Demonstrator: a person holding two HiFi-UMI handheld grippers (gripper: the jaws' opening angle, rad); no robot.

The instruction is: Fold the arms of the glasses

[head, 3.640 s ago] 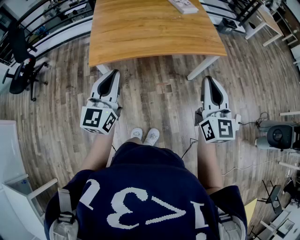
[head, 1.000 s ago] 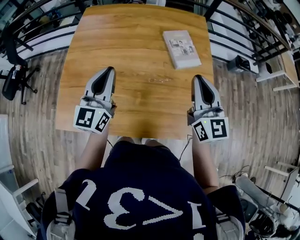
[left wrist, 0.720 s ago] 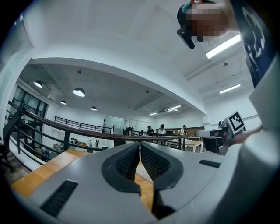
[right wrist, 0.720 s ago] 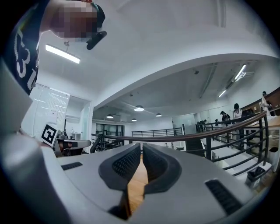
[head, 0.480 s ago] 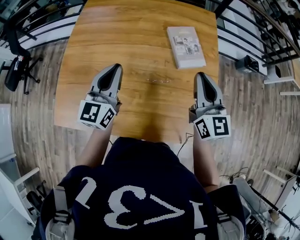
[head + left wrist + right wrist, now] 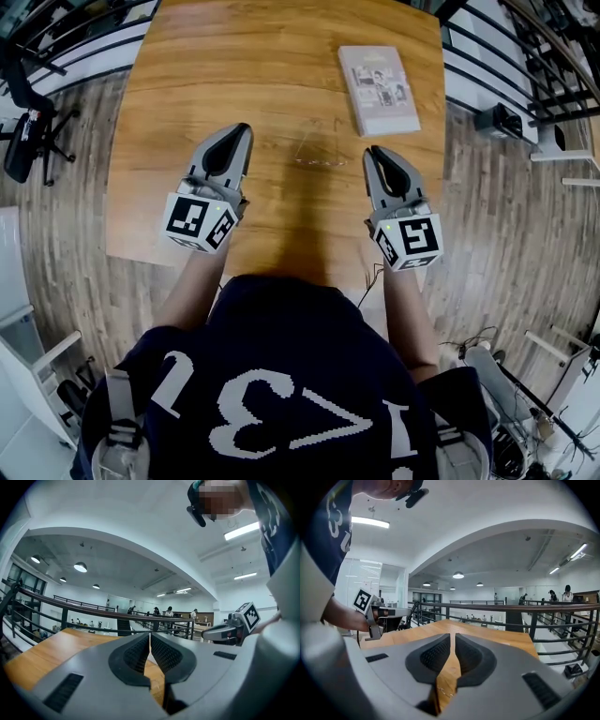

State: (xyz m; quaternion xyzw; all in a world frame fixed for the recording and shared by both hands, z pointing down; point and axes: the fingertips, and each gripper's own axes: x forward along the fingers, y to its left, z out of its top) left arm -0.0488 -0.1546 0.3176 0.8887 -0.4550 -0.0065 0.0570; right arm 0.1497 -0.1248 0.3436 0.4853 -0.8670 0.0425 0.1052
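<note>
Nearest to us, below the desk's [image 6: 187, 84] front edge, our navy top [image 6: 281, 412] with its white print fills the bottom of the head view. Both forearms [image 6: 187, 291] reach from it over that edge. We carry the left hand-held gripper [image 6: 241, 129] over the desk's near-left part and the right hand-held gripper [image 6: 372, 152] over its near-right part. Each has its marker cube toward us and its tip pointing at the desk's far side.

In the left gripper view the pads [image 6: 136, 653] are pressed together with nothing between them; only a sliver of desk wood shows below. The right gripper view tells the same of the other one: its pads [image 6: 433, 656] meet at the tips, pinching nothing, with wood showing in the narrow slot behind them.

A little farther in, about the middle of the desk, lie the glasses [image 6: 319, 157] — a thin wire frame, faint against the wood. As far as we can tell, the arms stand out from the front toward the desk's far side. They rest between the two tips and touch neither, with the right tip the closer of the two.

Farther still, on the desk's far-right part, a pale booklet [image 6: 380, 89] lies flat. Beyond the desk's right side run dark railings [image 6: 487, 66], and off its left side a black office chair [image 6: 21, 84] stands on the wood-plank floor [image 6: 75, 244].
</note>
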